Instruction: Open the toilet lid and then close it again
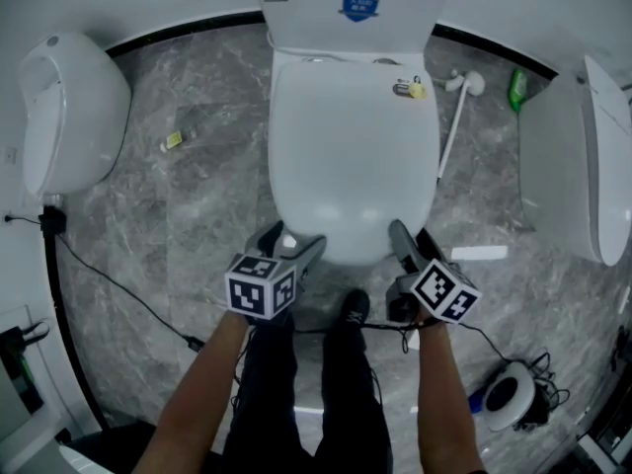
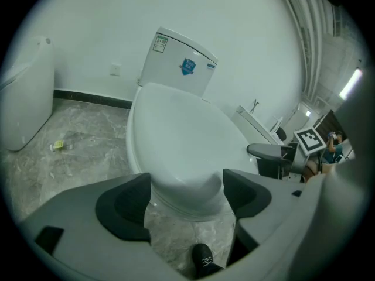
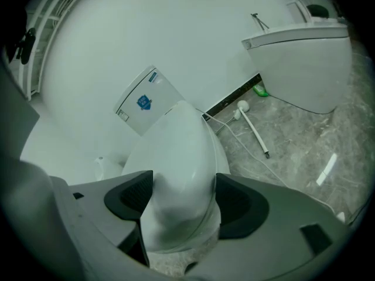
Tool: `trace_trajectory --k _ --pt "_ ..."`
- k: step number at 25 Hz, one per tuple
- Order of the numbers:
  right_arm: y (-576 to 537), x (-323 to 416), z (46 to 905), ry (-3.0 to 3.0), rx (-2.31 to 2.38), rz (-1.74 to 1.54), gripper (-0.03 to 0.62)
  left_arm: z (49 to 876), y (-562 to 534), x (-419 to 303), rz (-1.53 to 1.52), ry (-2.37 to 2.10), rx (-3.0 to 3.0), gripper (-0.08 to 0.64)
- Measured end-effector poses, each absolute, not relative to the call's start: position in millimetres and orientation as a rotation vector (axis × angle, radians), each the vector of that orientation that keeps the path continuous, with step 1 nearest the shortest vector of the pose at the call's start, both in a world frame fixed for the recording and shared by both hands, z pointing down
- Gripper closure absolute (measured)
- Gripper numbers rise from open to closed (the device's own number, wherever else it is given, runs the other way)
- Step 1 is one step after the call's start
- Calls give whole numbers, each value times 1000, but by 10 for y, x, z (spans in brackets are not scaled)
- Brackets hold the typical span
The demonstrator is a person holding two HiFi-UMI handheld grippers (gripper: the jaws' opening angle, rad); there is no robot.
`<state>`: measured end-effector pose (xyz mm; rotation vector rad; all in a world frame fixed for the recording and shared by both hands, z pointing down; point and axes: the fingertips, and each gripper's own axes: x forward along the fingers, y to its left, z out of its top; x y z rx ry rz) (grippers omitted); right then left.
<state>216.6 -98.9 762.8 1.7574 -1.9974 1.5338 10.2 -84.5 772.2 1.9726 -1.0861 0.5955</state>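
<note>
Our left claw (image 1: 289,243) is open wide and holds nothing. The front edge of the toilet lid (image 1: 351,156) sits in the gap between its two jaws, but the pads do not squeeze it. Our right claw (image 1: 415,245) is just beside it, open wide too. It has the same edge in its gap and no hold on it.

The lid is down and shut, and it reaches away from both claws toward the tank (image 1: 351,8) at the far end. So we think the lifting has not begun.

What could go wrong? The lid is smooth and round, so the pads could slip off when we squeeze and pull up. If one claw grabs and the other misses, the lid may twist on its hinge. We might also pinch the seat under the lid and lift both.

Far from the claws, near the hinge, a little yellow thing (image 1: 416,89) lies on the lid. When the lid tips up, it could slide off or get squashed against the tank.

If we push too fast, the lid may bang the tank. If we let go early on the way down, it may slam
</note>
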Motion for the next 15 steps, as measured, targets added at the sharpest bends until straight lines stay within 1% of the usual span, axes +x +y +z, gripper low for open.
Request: trace_trajectory --k 2,5,9,12,15 --pt "-986 2164 7616 -1990 1751 1557 247 7719 -840 96 608 -1091 1976 187" --pt "-976 2193 7582 -1973 1753 1591 275 7708 -821 99 620 -1078 1987 187" --pt "-991 2221 7502 -1970 1778 1639 284 7671 -795 87 666 -1047 2031 187" --pt "-983 2244 7434 -1976 1776 1652 313 7585 -773 80 663 -1017 2081 187" --pt "-978 2257 7395 -1973 1773 1677 313 7546 -761 87 669 -1002 2093 187"
